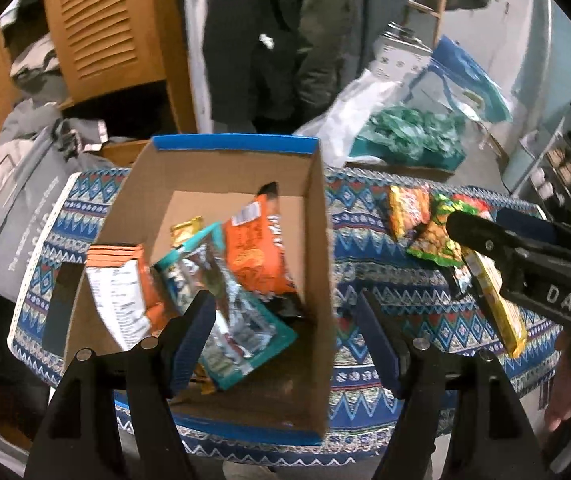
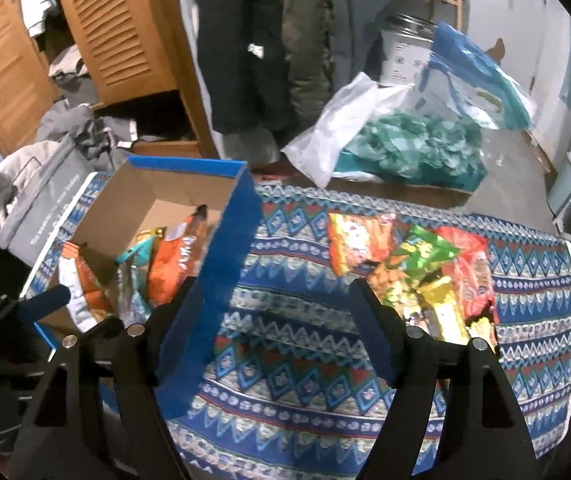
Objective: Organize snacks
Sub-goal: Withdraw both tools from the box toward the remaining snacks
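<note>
Both claws, left claw (image 1: pixel 285 312) and right claw (image 2: pixel 275 312), are hanging wide and empty. Loose snack packets (image 2: pixel 413 268) are lying right of the cardboard box (image 2: pixel 237 220) on the surface: likely light, crinkly, slippery, so pinching a flat sealed edge looks best.
</note>
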Tool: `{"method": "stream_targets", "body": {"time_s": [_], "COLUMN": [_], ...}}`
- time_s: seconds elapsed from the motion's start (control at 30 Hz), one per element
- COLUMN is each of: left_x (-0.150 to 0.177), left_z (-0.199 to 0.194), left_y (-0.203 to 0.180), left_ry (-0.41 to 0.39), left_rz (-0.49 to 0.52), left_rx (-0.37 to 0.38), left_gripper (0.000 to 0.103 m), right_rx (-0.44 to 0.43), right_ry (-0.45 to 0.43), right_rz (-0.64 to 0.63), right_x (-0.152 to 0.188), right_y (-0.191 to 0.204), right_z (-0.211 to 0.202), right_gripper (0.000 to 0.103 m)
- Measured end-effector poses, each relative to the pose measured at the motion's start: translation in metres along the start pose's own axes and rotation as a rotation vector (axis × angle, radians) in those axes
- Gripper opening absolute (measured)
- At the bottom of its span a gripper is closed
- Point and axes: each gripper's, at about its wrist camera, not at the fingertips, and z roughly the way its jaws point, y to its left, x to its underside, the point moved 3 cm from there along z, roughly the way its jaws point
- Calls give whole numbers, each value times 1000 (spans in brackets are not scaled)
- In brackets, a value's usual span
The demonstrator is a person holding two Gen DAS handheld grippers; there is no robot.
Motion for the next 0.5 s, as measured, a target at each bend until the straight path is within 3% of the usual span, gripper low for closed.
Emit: {"method": "stream_targets", "body": {"time_s": [0.5], "left_x": [-4], "left_z": [11], "left_y": [-54], "left_ry": [55], "left_rz": [57], "left_rx": [33], "left_gripper": [74], "right_rx": [77], "right_ry": [40], "right_rz": [39], "right_x": [17], "right_y": [-89], "right_z": [-9], "right_gripper": [75]}}
